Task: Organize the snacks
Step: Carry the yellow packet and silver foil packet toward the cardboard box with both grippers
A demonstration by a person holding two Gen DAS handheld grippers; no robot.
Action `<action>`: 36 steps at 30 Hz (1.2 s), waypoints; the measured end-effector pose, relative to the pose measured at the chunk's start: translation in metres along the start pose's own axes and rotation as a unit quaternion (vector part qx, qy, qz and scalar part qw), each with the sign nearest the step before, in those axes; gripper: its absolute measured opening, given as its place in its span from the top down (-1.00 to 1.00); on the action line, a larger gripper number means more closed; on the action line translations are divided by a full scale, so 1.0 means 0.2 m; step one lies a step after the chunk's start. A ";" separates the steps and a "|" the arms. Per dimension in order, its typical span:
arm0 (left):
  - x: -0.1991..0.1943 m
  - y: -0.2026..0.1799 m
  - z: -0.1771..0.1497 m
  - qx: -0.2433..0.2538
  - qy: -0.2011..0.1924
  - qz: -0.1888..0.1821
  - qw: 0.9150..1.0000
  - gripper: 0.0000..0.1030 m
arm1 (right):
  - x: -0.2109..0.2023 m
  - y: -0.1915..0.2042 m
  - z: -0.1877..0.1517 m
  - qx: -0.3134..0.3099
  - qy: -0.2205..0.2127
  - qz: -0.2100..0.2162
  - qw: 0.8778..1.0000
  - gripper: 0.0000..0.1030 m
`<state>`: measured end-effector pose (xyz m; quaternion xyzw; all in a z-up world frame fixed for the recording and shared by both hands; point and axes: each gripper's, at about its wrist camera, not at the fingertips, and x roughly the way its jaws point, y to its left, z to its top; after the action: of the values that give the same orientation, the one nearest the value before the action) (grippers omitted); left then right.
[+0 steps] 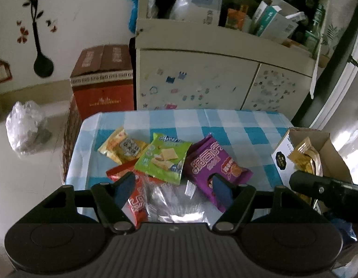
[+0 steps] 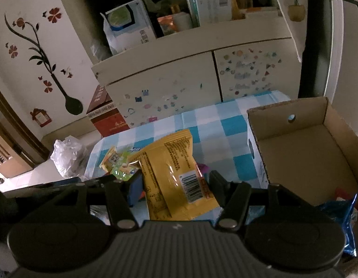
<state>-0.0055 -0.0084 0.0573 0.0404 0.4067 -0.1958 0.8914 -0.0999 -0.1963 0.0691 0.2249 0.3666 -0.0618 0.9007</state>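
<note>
One yellow snack packet [image 2: 176,173] is clamped in the right tongs [image 2: 173,185] at lower centre, presumably bound for the cardboard box [image 2: 295,143] at right, while the left tongs [image 1: 173,188] gape empty over the loose packets [image 1: 165,157] on the surface [image 1: 225,125].

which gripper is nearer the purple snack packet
Left. The left gripper hangs open right over the purple snack packet; the right gripper, shut on a yellow packet, is beside the cardboard box.
</note>
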 end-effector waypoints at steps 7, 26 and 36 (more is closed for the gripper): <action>0.04 -0.06 -0.02 0.015 0.005 -0.011 1.000 -0.52 | 0.00 -0.04 0.01 0.007 0.004 -0.003 1.000 -0.19; 0.32 0.20 -0.23 -0.110 0.197 0.014 0.974 -0.82 | -0.01 -0.09 0.02 0.031 -0.001 0.012 0.999 -0.19; 0.34 0.04 -0.30 -0.037 0.163 0.030 0.985 -0.43 | 0.03 -0.08 0.00 0.029 0.021 0.017 0.999 -0.20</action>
<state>-0.0043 -0.0086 -0.0331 0.0506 0.5520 -0.1446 0.8196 -0.1002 -0.2098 0.0582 0.2582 0.3798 -0.0524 0.8868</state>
